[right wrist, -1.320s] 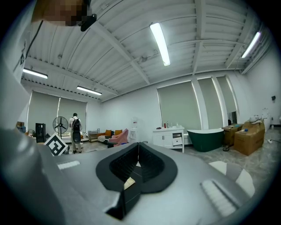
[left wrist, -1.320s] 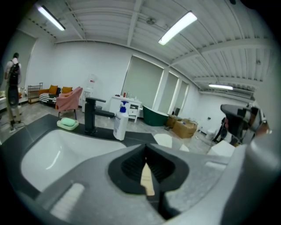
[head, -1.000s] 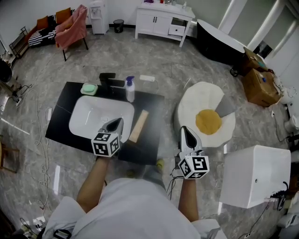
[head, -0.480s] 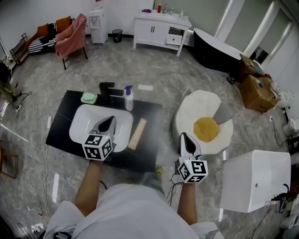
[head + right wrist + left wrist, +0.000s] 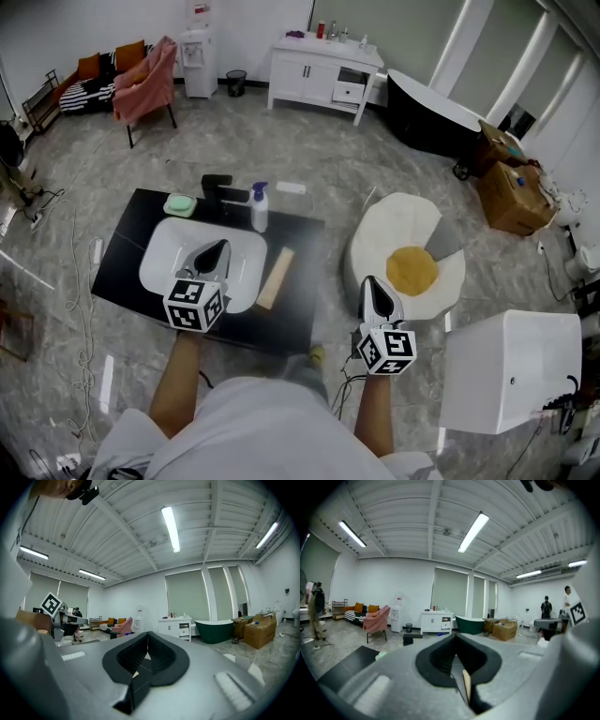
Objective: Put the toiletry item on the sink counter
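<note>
Pressing flat against each other, the fingers of the left gripper are seen fully closed, and nothing is caught between them. The same is seen on the right gripper: its pads are brought together along their length, and nothing is held or touched.

The left gripper is held above the front part of the white basin, which is set into the black sink counter. The right gripper is held well off the counter's right side, over the floor, just at the near edge of an egg-shaped rug.

A spray bottle with a blue head is stood upright on the counter behind the basin, beside the black faucet. A green soap dish is placed at the faucet's other side. A flat pale wooden piece is laid on the counter to the right of the basin. Which of these is the toiletry item cannot be told; all of them are apart from both grippers.

A white box is seen further right on the floor.
</note>
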